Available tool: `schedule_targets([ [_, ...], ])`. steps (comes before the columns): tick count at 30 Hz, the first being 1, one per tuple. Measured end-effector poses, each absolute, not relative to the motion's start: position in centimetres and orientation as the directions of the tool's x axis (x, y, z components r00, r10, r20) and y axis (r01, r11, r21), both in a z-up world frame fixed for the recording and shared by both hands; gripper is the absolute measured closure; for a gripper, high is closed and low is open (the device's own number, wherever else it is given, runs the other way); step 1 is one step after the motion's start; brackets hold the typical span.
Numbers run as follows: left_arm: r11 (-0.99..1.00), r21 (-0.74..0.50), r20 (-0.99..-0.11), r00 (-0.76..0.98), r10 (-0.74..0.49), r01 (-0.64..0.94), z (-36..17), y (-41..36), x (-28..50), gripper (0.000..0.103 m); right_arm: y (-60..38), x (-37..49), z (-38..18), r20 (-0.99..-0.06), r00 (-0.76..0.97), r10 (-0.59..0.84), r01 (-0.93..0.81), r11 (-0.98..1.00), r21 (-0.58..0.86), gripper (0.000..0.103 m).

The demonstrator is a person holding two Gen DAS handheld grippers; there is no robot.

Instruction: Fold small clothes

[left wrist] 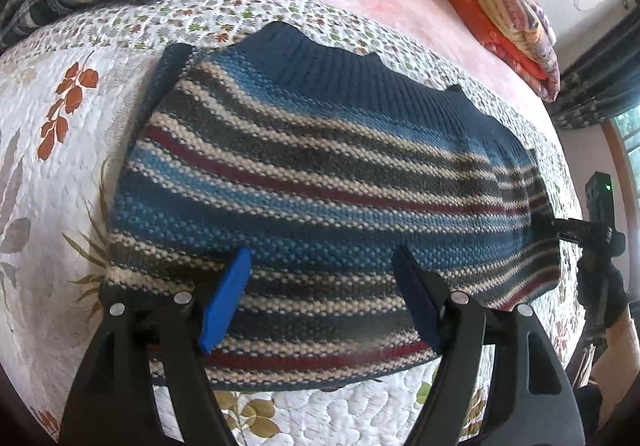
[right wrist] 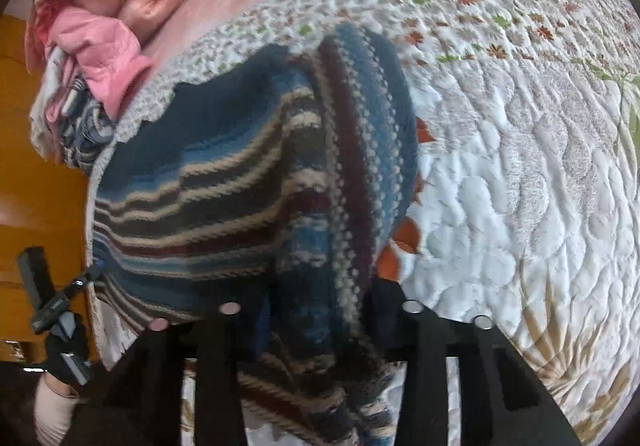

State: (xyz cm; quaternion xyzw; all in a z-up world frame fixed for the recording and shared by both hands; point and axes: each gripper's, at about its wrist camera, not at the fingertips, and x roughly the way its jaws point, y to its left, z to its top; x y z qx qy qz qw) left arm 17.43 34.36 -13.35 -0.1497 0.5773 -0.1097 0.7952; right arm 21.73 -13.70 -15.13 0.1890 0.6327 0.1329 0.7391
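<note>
From my left tongs [left wrist: 320, 298], the striped sweater [left wrist: 320, 173] lies flat on a white floral quilt [left wrist: 52, 173] over a pink bed; folded blankets [left wrist: 492, 5] are stacked by the far wall. My fingers stand apart over the near hem, holding nothing, with bare quilt left of it.

From my right tongs [right wrist: 316, 310], the sweater's side [right wrist: 352, 165] is bunched up between my fingers (pads hidden, so clamped, I judge). Open quilt [right wrist: 520, 185] spreads rightward; pink clothes [right wrist: 104, 25] are heaped by the bed's far-left edge.
</note>
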Motion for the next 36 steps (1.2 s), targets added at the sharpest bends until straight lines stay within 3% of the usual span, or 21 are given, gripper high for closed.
schedule_targets([
  [9,0.917,-0.394,-0.871,0.342,-0.352,-0.060,-12.6,36.9,17.6,0.030,-7.5,20.8,-5.5,-0.817,0.268,0.510,-0.170,0.860,0.481,0.075],
  [14,0.911,-0.406,-0.863,0.359,-0.355,-0.074,-12.0,37.8,17.4,0.030,-0.7,20.7,-2.4,-0.821,0.230,0.522,-0.287,0.843,0.456,0.076],
  [19,0.905,-0.418,-0.854,0.374,-0.362,-0.079,-11.4,38.1,17.6,0.030,6.1,19.9,-1.4,-0.873,0.176,0.454,-0.398,0.844,0.358,0.076],
  [26,0.899,-0.428,-0.847,0.389,-0.363,-0.093,-10.9,38.9,17.7,0.030,12.5,19.6,-5.7,-0.948,0.115,0.298,-0.428,0.876,0.223,0.075],
  [30,0.894,-0.436,-0.842,0.400,-0.363,-0.107,-10.7,39.5,17.9,0.030,14.1,19.6,-7.7,-0.952,0.091,0.293,-0.401,0.886,0.234,0.071],
  [36,0.883,-0.454,-0.835,0.401,-0.376,-0.117,-10.7,39.7,18.0,0.030,14.4,19.7,-9.2,-0.918,0.050,0.394,-0.354,0.866,0.353,0.045],
])
